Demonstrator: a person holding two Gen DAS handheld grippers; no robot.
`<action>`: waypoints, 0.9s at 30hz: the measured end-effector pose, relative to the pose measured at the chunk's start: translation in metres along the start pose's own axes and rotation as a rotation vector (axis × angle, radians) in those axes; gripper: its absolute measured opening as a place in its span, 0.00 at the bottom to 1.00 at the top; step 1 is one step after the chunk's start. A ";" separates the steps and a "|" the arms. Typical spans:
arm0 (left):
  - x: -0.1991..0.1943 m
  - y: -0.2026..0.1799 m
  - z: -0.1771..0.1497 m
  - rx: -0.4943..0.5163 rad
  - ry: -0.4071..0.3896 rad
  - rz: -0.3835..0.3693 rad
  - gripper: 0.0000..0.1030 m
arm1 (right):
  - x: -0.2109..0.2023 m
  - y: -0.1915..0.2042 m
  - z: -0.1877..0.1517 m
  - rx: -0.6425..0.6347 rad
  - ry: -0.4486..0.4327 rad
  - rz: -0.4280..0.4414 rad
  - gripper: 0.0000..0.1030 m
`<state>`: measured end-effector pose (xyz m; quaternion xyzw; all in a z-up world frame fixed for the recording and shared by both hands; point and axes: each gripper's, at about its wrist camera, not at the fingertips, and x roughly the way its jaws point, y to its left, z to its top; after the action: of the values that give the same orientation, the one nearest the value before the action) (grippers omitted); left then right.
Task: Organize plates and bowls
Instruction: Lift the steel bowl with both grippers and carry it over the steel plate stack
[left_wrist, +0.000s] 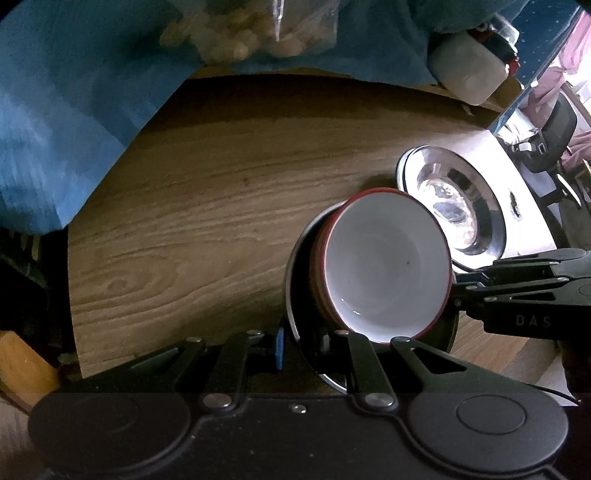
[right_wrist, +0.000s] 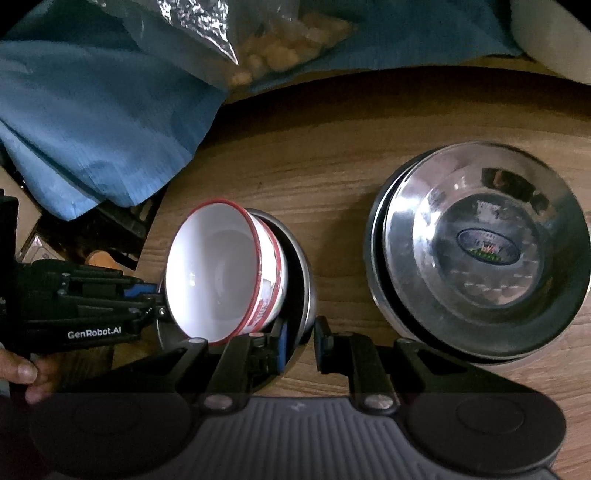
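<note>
While the white bowl with a red rim (right_wrist: 221, 273) is seen tilted on its side within a shallow steel dish (right_wrist: 301, 273), both grippers are shown closed in on this pair near the front edge of the wooden table (left_wrist: 203, 206). The right gripper (right_wrist: 299, 341) is held with its jaws set astride the near rim of the steel dish, one blue-padded finger inside the rim and the other outside; a narrow gap is visible between them, so whether the rim is actually pinched cannot be told. The left gripper (right_wrist: 159, 302) is presented at the bowl's rim from the side, and in the left wrist view its fingers are hidden behind the dish and bowl, so its grasp likewise cannot be told. To the right, a stack of steel plates (right_wrist: 480, 251) is seen already nested, the uppermost bearing an oval sticker (right_wrist: 485, 249), and this part of the task is judged complete. The bowl is judged not yet settled, being neither upright nor seated flat, and its placement together with the dish is judged to remain. A blue cloth (right_wrist: 92, 122) and a clear bag of pale pieces (right_wrist: 280, 48) are shown at the far side of the table
</note>
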<state>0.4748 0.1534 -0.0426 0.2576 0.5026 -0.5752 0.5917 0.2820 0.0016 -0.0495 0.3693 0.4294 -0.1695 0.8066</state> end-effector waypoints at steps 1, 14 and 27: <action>-0.001 -0.002 0.000 0.003 -0.002 -0.002 0.13 | -0.002 -0.001 0.000 -0.001 -0.006 -0.001 0.16; -0.010 -0.020 0.012 0.015 -0.029 -0.012 0.13 | -0.025 -0.014 -0.001 0.004 -0.068 0.010 0.16; -0.006 -0.047 0.032 0.030 -0.046 -0.025 0.14 | -0.045 -0.044 0.010 0.001 -0.102 0.014 0.16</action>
<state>0.4405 0.1180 -0.0132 0.2468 0.4835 -0.5959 0.5918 0.2363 -0.0371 -0.0292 0.3637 0.3851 -0.1827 0.8283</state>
